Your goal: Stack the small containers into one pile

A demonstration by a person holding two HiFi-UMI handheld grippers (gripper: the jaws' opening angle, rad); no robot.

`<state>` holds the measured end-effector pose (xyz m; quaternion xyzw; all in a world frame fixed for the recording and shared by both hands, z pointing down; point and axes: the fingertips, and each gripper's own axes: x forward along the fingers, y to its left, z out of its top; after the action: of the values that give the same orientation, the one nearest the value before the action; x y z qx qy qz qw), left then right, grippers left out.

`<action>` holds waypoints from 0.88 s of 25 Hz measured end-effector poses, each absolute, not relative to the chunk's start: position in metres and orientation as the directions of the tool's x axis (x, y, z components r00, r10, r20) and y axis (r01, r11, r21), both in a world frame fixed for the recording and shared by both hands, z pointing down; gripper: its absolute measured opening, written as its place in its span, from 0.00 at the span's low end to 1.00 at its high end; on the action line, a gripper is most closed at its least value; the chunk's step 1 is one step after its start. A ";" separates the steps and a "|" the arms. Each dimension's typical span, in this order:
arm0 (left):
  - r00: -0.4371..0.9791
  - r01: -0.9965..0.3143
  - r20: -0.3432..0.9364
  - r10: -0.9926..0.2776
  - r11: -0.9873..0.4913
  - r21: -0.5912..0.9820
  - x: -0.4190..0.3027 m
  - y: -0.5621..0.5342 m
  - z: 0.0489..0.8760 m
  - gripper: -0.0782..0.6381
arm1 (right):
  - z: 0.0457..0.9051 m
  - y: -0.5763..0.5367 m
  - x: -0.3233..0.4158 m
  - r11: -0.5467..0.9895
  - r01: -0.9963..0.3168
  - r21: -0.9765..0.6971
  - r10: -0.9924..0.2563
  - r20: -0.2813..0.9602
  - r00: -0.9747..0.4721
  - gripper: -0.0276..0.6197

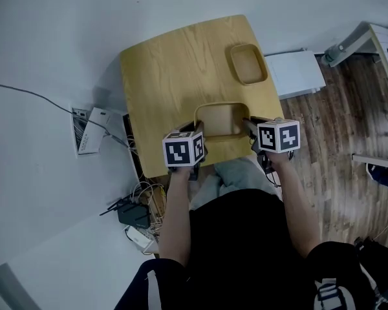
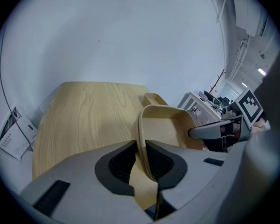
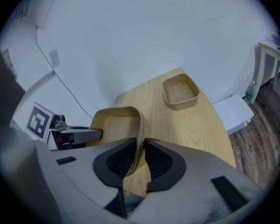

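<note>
A shallow wooden container hangs just above the near edge of the wooden table, held from both sides. My left gripper is shut on its left rim, which runs between the dark pads. At the opposite side my right gripper is shut on the right rim. A second, smaller wooden container rests at the table's far right; it also shows in the right gripper view as the far container. Each gripper view shows the other gripper's finger across the tray.
A white box stands on the floor right of the table. Cables, a black router and a white power strip lie on the floor at the left. Wooden flooring and furniture legs lie to the right.
</note>
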<state>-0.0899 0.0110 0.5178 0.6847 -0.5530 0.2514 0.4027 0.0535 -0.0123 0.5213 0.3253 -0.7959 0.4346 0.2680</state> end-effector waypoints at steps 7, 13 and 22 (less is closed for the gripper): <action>0.259 -0.957 0.761 -0.594 -0.051 0.286 -0.076 0.030 0.503 0.20 | 0.503 0.004 0.067 0.441 -0.758 -0.481 -0.303 0.715 -0.630 0.14; 0.268 -0.955 0.751 -0.604 -0.062 0.291 -0.070 0.037 0.496 0.19 | 0.495 0.014 0.073 0.450 -0.765 -0.461 -0.307 0.725 -0.617 0.14; 0.275 -0.961 0.754 -0.597 -0.144 0.237 -0.072 0.009 0.484 0.18 | 0.490 0.003 0.075 0.418 -0.800 -0.430 -0.380 0.717 -0.584 0.14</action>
<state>-0.0721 0.0087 0.4835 0.7129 -0.5462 0.2529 0.3598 0.0745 0.0033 0.4897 0.3695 -0.7985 0.3931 0.2672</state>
